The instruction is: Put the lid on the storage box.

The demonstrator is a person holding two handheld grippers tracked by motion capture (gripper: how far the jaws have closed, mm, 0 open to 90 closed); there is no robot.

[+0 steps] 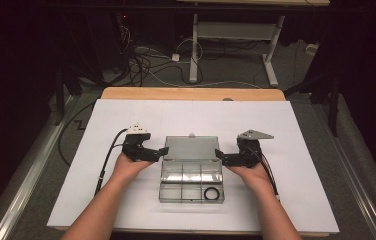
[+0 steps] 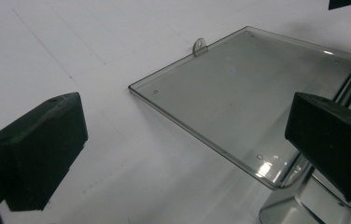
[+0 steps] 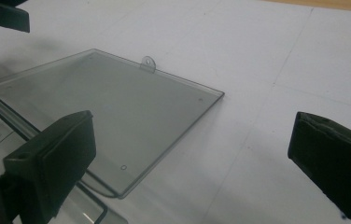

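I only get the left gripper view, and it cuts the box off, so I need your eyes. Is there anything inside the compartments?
Observer: Yes. The high view shows a black ring in the near right compartment of the clear box.
Operator: Where is my other gripper?
Observer: The right gripper sits at the box's right side near the hinge, with its jaws open, mirroring the left gripper.
Operator: Is the lid fully open?
Observer: The lid is folded back away from the person, and in the right gripper view it looks flat on the white table sheet.
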